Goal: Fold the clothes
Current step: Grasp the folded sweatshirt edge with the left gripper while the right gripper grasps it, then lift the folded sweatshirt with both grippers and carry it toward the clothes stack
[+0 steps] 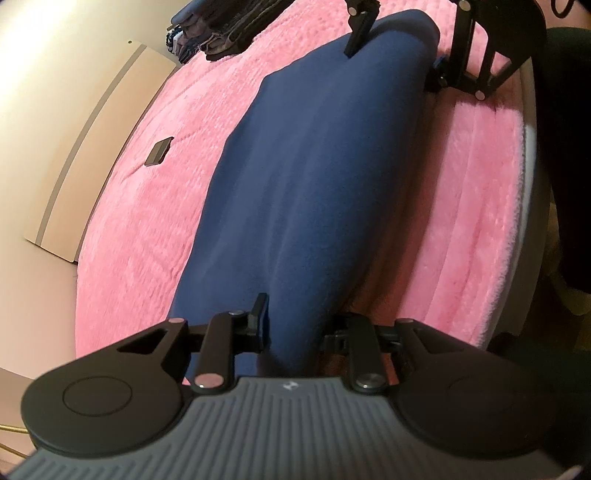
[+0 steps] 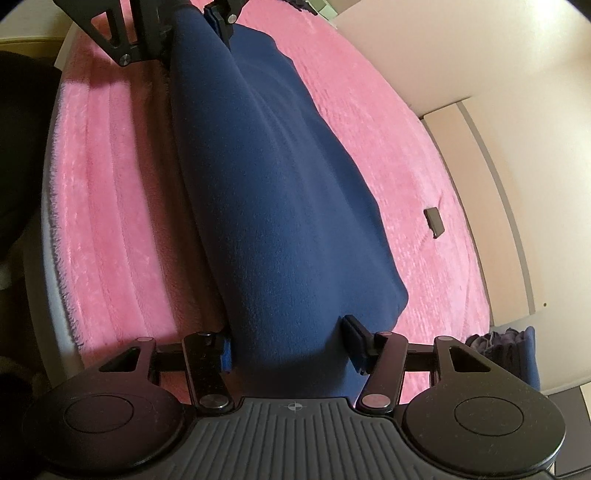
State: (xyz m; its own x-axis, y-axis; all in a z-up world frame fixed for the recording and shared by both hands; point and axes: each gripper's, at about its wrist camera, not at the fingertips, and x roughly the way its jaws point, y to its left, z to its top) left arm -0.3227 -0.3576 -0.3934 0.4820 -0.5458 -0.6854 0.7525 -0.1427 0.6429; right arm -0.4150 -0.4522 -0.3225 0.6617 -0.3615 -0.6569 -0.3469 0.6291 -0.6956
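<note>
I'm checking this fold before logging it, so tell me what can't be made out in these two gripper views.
- Left wrist view: the dark clothes pile is cut off by the top edge.
- Both views: the underside of the navy garment is hidden by its own folds.
- Both views: the small dark object on the pink blanket is too small to identify.

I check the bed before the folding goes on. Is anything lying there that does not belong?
Yes: a small dark flat object lies alone on the pink blanket, apart from the blue garment. It is no clothing.

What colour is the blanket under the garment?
Pink, fluffy blanket; clearest in the right wrist view.
</note>
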